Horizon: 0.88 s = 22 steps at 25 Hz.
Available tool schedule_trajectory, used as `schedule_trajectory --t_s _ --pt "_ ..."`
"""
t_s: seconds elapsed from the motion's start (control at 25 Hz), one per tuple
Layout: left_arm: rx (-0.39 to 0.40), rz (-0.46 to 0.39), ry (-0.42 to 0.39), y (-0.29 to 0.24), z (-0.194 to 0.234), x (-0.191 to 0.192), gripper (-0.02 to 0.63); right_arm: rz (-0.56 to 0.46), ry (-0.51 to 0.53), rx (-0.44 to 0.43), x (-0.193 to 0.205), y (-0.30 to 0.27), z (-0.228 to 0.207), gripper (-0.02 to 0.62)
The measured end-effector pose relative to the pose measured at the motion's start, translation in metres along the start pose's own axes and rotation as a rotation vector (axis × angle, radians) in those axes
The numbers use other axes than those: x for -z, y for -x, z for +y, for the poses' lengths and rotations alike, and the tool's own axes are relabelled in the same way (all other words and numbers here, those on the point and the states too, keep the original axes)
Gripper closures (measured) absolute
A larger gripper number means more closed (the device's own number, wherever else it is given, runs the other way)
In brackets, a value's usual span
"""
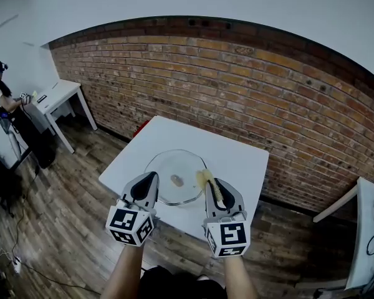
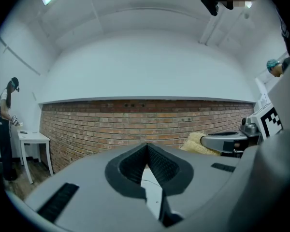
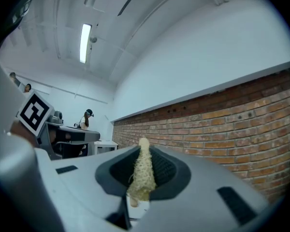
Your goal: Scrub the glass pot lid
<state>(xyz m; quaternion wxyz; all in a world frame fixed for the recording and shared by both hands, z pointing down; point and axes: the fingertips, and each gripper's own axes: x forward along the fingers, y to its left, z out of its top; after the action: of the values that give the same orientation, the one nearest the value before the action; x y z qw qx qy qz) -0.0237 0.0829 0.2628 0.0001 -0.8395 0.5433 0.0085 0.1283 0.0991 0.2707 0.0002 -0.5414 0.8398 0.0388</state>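
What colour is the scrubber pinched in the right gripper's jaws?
Pale straw yellow, coarse and fibrous. The scrubber shows best in the right gripper view.

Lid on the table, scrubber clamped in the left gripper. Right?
Not quite. The scrubber is clamped in the right gripper, not the left, as the right gripper view shows. The left gripper is shut on nothing. The lid is on the table.

Lid [image 1: 174, 166] rim partly hid by R tool [image 1: 212, 184]; side table [image 1: 364, 229] cut at edge.
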Motion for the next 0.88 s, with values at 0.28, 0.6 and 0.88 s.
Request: schedule_trajectory --t_s 0.28,0.6,0.88 --pt "-0.022 0.006 -0.004 -0.037 0.033 0.008 0.597 0.01 -0.014 -0.025 0.013 -0.049 -0.008 0.538" --pt "0.043 0.052 0.058 -0.114 0.123 0.048 0.597 0.07 -0.01 0.035 0.048 -0.157 -0.001 0.537" --pt "0.132 0.06 0.063 -0.167 0.173 0.052 0.597 0.095 -0.015 0.1 0.054 -0.225 0.006 0.537"
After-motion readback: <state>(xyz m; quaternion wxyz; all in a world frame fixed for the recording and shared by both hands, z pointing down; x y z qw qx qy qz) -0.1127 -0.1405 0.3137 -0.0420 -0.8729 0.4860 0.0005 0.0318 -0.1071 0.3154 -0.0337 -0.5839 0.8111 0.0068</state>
